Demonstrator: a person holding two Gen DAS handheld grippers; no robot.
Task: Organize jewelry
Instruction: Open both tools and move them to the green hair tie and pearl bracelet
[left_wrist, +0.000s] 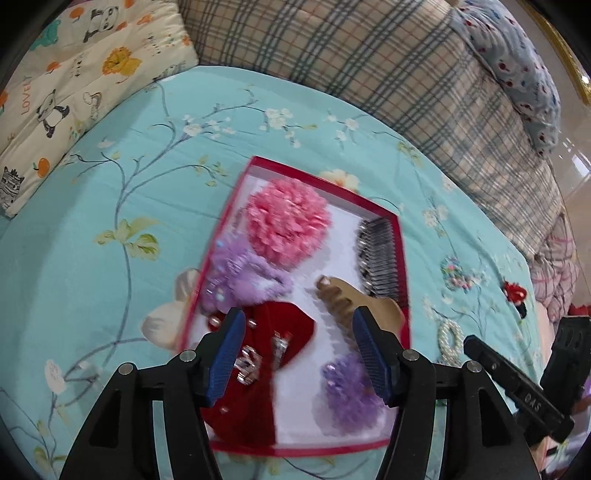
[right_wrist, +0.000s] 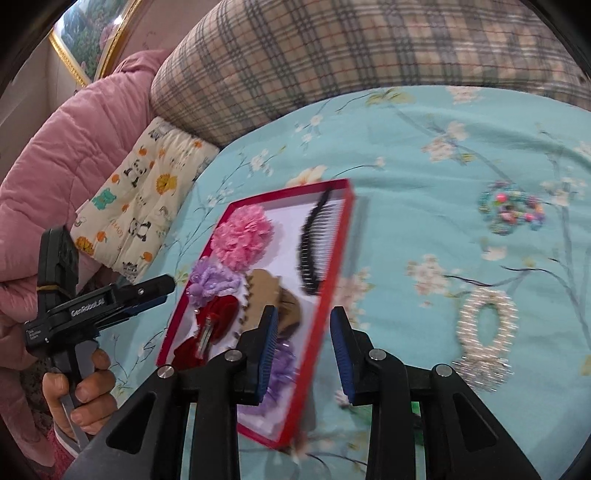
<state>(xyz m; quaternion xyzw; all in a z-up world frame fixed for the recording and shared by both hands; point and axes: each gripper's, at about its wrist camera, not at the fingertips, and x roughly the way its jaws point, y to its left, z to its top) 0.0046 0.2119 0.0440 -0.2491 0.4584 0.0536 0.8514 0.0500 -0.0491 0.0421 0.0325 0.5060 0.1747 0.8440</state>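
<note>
A red-rimmed box (left_wrist: 384, 212) (right_wrist: 334, 266) lies on the bed. It holds a pink flower clip (left_wrist: 288, 225) (right_wrist: 242, 236), purple flower pieces (left_wrist: 240, 277) (right_wrist: 212, 278), a red velvet bow (left_wrist: 273, 332) (right_wrist: 218, 317), a tan claw clip (left_wrist: 354, 302) (right_wrist: 267, 291) and a black comb (left_wrist: 380, 258) (right_wrist: 316, 247). My left gripper (left_wrist: 299, 354) is open and empty above the box. My right gripper (right_wrist: 303, 350) is open and empty over the box's right rim. A pearl hair ring (right_wrist: 485, 325) (left_wrist: 450, 341) and a beaded bracelet (right_wrist: 511, 212) (left_wrist: 456, 273) lie on the sheet right of the box.
The bed has a teal floral sheet (left_wrist: 110, 229) (right_wrist: 443, 147). A plaid quilt (left_wrist: 369, 62) (right_wrist: 332, 55) lies behind. A panda-print cushion (left_wrist: 74, 74) (right_wrist: 140, 192) and a pink jacket (right_wrist: 62, 158) lie at the left. A small red clip (left_wrist: 515, 291) lies at the far right.
</note>
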